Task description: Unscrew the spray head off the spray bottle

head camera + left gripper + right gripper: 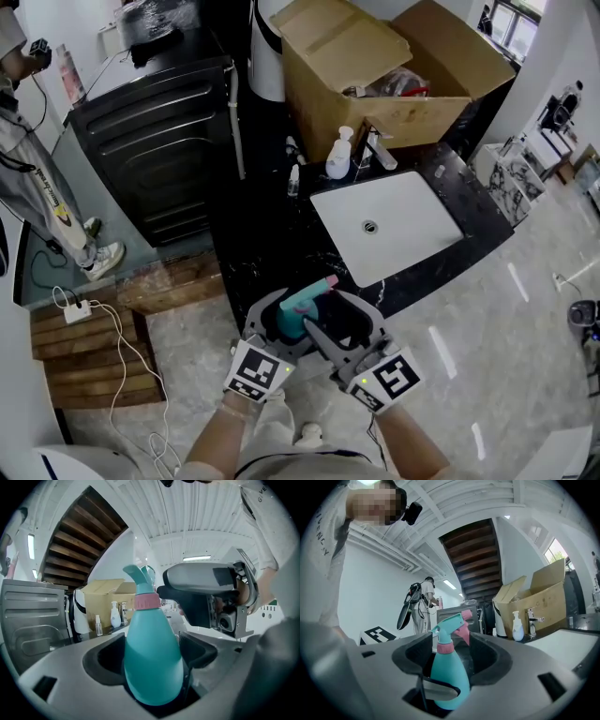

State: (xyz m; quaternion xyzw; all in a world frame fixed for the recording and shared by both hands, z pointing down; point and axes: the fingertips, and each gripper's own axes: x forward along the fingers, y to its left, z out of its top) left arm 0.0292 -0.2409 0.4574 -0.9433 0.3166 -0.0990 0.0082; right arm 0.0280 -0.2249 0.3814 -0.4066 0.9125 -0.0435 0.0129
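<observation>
A teal spray bottle point(302, 316) with a pink collar point(146, 602) and a teal and pink spray head point(451, 622) is held upright in the air in front of the counter. My left gripper point(281, 326) is shut on the bottle's round body point(152, 663), its pads pressing both sides. My right gripper point(325, 330) comes in from the other side, level with the top of the bottle. In the right gripper view the spray head stands between its jaws point(449, 646) with a gap on each side, so the jaws are open. The grey housing of the right gripper point(201, 592) shows beside the collar.
A black counter point(272, 244) with a white sink point(389, 225) and a faucet point(375, 150) lies ahead. A white pump bottle point(339, 155), a small clear bottle point(293, 180) and an open cardboard box point(375, 75) stand behind it. A black appliance point(159, 141) and a person point(37, 187) are at left.
</observation>
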